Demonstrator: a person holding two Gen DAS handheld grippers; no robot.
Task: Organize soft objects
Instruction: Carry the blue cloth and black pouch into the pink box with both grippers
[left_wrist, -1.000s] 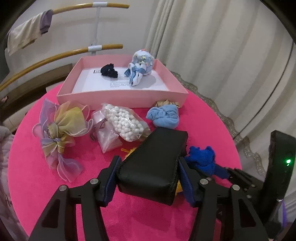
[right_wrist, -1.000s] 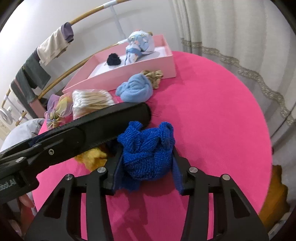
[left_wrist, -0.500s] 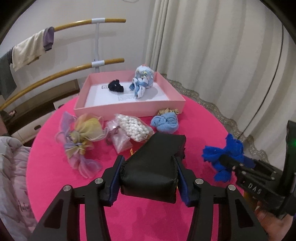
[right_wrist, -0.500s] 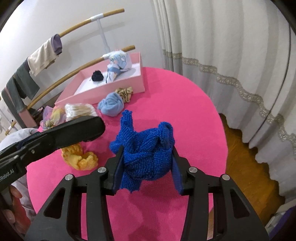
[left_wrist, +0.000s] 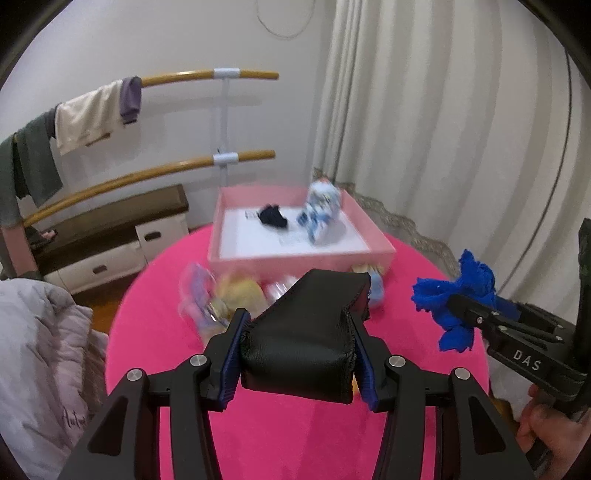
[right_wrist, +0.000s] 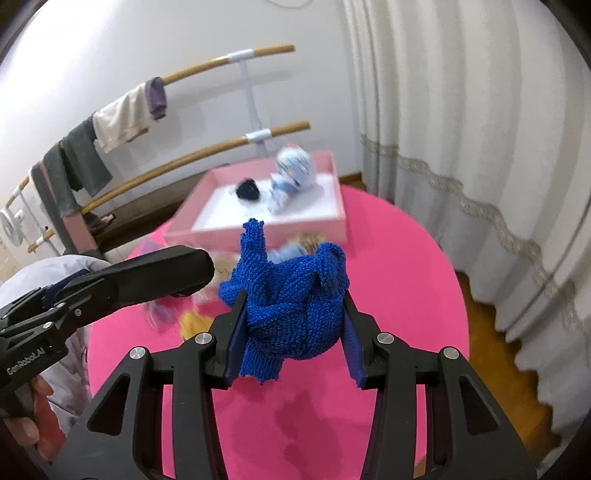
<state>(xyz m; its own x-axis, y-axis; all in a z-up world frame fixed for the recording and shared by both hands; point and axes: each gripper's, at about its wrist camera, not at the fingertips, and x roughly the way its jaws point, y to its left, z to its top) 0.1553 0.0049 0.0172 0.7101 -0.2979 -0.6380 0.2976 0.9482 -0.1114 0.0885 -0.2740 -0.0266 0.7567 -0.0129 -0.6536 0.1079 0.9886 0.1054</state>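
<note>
Fingers (left_wrist: 236, 354) of the left gripper (left_wrist: 297, 360) are clenched on a black padded pouch (left_wrist: 306, 332), held up off the pink worktop (left_wrist: 295, 435). Alongside it, the right gripper (right_wrist: 291, 332) grasps a crumpled blue knitted cloth (right_wrist: 288, 295), also lifted clear of the worktop. Below and beyond them lie a pale blue bundle (left_wrist: 376, 291), a yellowish organza bow (left_wrist: 221, 295) and some yellow thing, all blurred. At the worktop's far edge sits a shallow pink box (left_wrist: 299, 258), with a small dark item (left_wrist: 273, 218) and a blue-and-white bundle (left_wrist: 321, 210) inside. Wooden rails (left_wrist: 147, 173) hung with clothes (left_wrist: 88, 118) stand behind, and a pale curtain (left_wrist: 443, 129) falls to the right.
</note>
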